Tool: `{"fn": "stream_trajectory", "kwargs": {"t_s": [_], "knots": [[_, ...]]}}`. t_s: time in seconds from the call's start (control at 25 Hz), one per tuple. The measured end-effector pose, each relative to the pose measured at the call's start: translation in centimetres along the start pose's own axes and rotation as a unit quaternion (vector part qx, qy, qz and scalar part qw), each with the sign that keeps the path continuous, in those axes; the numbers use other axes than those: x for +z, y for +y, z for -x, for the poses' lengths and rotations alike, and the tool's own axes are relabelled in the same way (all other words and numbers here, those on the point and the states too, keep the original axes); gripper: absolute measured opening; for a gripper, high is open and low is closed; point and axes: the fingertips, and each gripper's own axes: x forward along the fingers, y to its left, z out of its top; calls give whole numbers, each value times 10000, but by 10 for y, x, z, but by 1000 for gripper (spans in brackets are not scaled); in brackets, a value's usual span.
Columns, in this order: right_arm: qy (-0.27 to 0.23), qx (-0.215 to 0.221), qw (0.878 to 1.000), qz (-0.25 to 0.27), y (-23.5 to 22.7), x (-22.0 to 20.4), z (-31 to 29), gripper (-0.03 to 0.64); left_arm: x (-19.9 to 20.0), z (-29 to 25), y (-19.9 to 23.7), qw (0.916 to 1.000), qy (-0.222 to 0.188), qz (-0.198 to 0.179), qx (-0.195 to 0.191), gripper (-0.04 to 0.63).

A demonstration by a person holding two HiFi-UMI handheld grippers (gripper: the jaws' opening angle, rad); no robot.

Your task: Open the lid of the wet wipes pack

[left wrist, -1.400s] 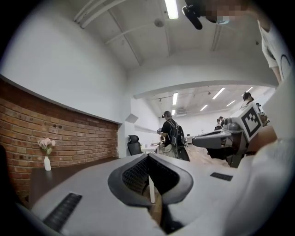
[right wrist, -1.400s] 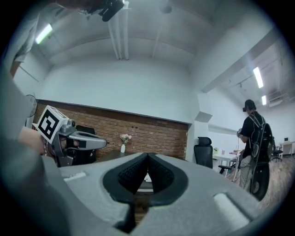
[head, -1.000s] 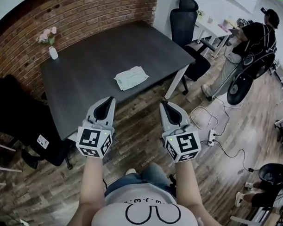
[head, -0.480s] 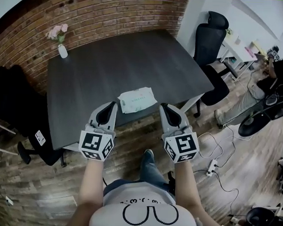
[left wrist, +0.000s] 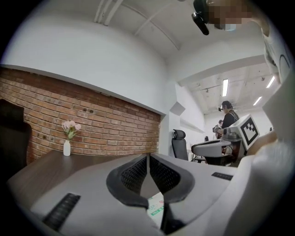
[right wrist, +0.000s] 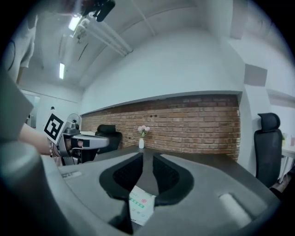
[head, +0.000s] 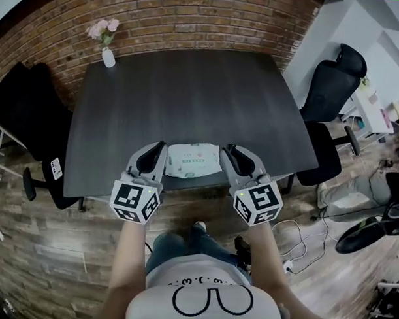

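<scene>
Brick, red-brown, made up the one wall (head: 191,21) behind the one dark table (head: 188,96). Two black chairs stood by the table: one chair (head: 21,110) at its left side and one office chair (head: 332,88) at its right corner. Two grippers, the left gripper (head: 161,146) and the right gripper (head: 227,149), hung side by side over the near edge. Each bore one marker cube (head: 134,200) of black-and-white squares. One wet wipes pack (head: 193,160) lay flat at that near edge, between the two sets of jaws and held by neither. One small white vase (head: 108,57) of pink flowers (head: 103,29) stood at the far left corner.

The left gripper's fingers were together, with nothing pinched. The right gripper's jaws stood a narrow slit apart, having just been opening. Nothing sat between its pads, and the pack showed only lower down, through the gap.

Green print crossed the pack's white face but was too small to read. One white tag (head: 55,168) on the left chair bore marks that could not be read either.
</scene>
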Motion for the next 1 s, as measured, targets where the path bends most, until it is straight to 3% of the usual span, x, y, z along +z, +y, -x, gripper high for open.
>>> {"fn": "stream_trajectory", "kwargs": {"t_s": [0.12,0.24,0.64,1.0], "knots": [[134,443,9989,-79,-1,-9,-17,211,-11,-6,2,9998,175,32,37,147],[285,821,9962,15,7,-20,-31,273,-20,-7,7,9995,315,51,-12,215],[1098,1622,9794,501,28,-77,-64,283,-83,-11,20,9919,1199,87,-419,215],[1784,2323,9536,704,45,-150,-92,273,-173,-18,16,9627,2449,204,-1128,215]]}}
